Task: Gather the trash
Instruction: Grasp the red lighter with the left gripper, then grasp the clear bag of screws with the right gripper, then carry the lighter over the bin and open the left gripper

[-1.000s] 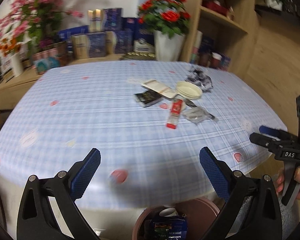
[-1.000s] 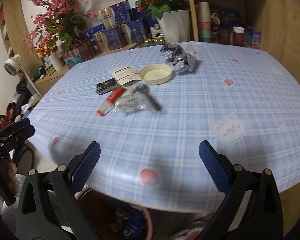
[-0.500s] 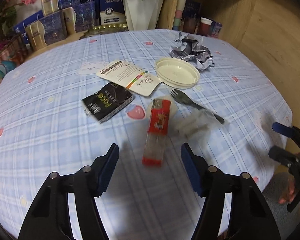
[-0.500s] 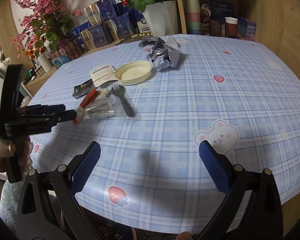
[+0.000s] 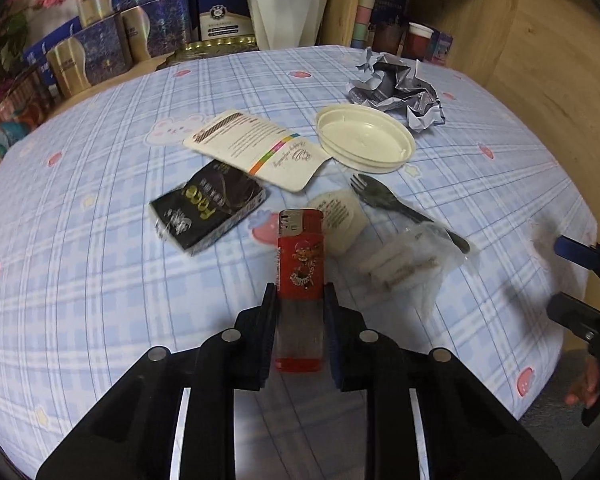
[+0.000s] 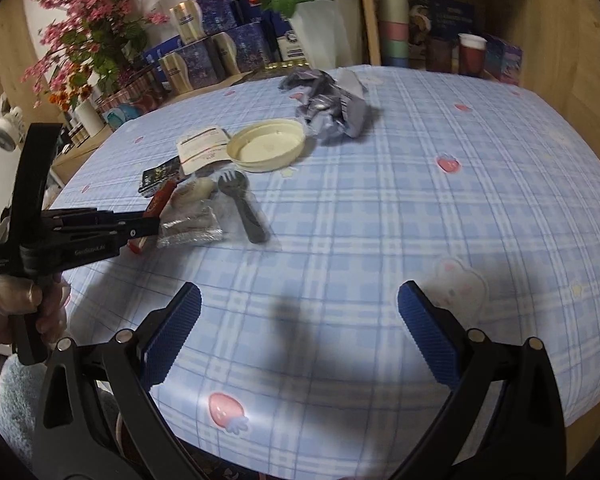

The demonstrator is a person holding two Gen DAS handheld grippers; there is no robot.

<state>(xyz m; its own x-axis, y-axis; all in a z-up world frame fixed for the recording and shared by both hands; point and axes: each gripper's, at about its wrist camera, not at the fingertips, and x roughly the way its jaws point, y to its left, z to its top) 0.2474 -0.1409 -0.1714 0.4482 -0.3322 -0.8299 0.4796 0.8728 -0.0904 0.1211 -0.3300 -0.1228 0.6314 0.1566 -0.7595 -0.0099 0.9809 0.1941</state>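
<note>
A red lighter (image 5: 300,264) lies on the blue checked tablecloth (image 5: 100,280). My left gripper (image 5: 300,300) is closing on it, and both pads touch the sides of its clear lower half. Beyond it lie a black cigarette packet (image 5: 208,208), a white pouch (image 5: 260,152), a cream lid (image 5: 364,136), a crumpled foil wrapper (image 5: 396,88) and a black fork (image 5: 404,212) in a clear bag. In the right wrist view the left gripper (image 6: 152,222) reaches in from the left to the lighter (image 6: 160,200). My right gripper (image 6: 298,320) hangs open over bare cloth near the table's front edge.
Blue and gold gift boxes (image 5: 100,48), a white flower vase (image 5: 288,4) and pink flowers (image 6: 92,32) line the far side. A wooden shelf with stacked cups (image 6: 396,24) stands at the back right. A person's hand (image 6: 16,312) grips the left tool's handle.
My left gripper moved forward and down from the table's edge to the lighter, and its jaws went from wide open to pressed on the lighter. The right gripper edged forward a little.
</note>
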